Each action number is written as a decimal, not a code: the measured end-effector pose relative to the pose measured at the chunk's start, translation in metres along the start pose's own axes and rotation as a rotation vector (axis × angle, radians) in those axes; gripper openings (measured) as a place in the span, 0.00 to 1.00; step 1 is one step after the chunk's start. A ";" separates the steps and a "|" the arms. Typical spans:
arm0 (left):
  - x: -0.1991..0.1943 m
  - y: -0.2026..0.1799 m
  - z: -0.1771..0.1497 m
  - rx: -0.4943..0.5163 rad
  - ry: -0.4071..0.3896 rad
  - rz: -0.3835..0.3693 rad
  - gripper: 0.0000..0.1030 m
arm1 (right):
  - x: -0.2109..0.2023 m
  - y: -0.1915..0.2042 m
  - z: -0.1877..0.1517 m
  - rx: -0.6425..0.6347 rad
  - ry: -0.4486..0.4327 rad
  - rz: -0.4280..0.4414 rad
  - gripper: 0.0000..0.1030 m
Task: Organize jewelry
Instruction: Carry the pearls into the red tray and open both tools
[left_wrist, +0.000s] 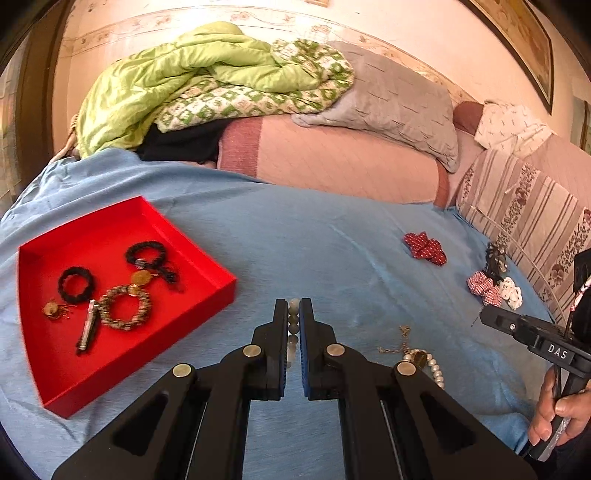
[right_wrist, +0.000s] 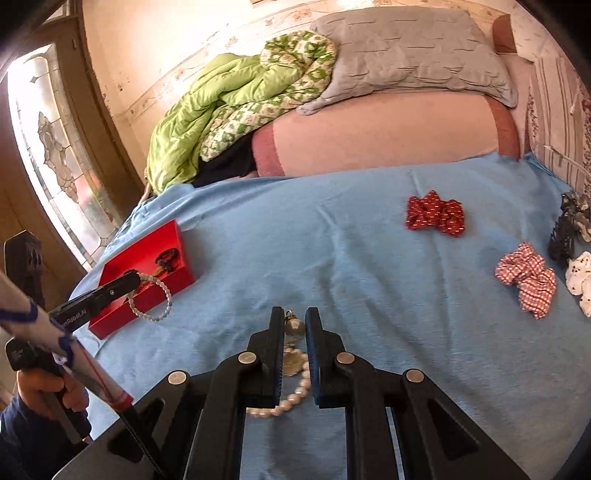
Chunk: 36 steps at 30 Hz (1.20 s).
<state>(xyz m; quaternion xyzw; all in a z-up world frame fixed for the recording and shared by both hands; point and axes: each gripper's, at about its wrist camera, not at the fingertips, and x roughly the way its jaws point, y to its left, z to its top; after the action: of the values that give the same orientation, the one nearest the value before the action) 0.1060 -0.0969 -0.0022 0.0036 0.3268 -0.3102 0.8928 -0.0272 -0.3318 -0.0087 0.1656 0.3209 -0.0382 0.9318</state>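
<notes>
My left gripper (left_wrist: 294, 306) is shut on a pale bead bracelet (left_wrist: 293, 325), which hangs from its tip above the blue sheet just right of the red tray (left_wrist: 218, 273). The right wrist view shows the bracelet (right_wrist: 151, 299) in front of the tray (right_wrist: 181, 266). The tray holds black rings, a beaded ring, gold pieces and a clip. My right gripper (right_wrist: 294, 314) is narrowly open, its jaws on either side of a gold pendant (right_wrist: 294, 326) and pearl strand (right_wrist: 291, 398) lying on the sheet. The pearl strand also shows in the left wrist view (left_wrist: 430, 363).
A red dotted bow (right_wrist: 436, 213), a red checked scrunchie (right_wrist: 526, 278), a white scrunchie (right_wrist: 580, 280) and a dark hair clip (right_wrist: 567, 225) lie on the blue sheet (right_wrist: 332, 240) to the right. Pillows and a green quilt (right_wrist: 221, 107) are piled at the back.
</notes>
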 end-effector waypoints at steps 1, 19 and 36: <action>-0.003 0.005 0.000 -0.006 -0.005 0.008 0.05 | 0.000 0.005 0.000 -0.003 0.002 0.008 0.12; -0.037 0.147 0.008 -0.232 -0.064 0.233 0.05 | 0.057 0.132 0.040 -0.126 0.065 0.223 0.12; -0.011 0.211 0.033 -0.347 -0.016 0.250 0.05 | 0.193 0.267 0.090 -0.210 0.204 0.348 0.12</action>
<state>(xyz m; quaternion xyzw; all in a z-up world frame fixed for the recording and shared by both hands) 0.2356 0.0732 -0.0112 -0.1124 0.3650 -0.1362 0.9141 0.2255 -0.1037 0.0158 0.1234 0.3823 0.1737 0.8991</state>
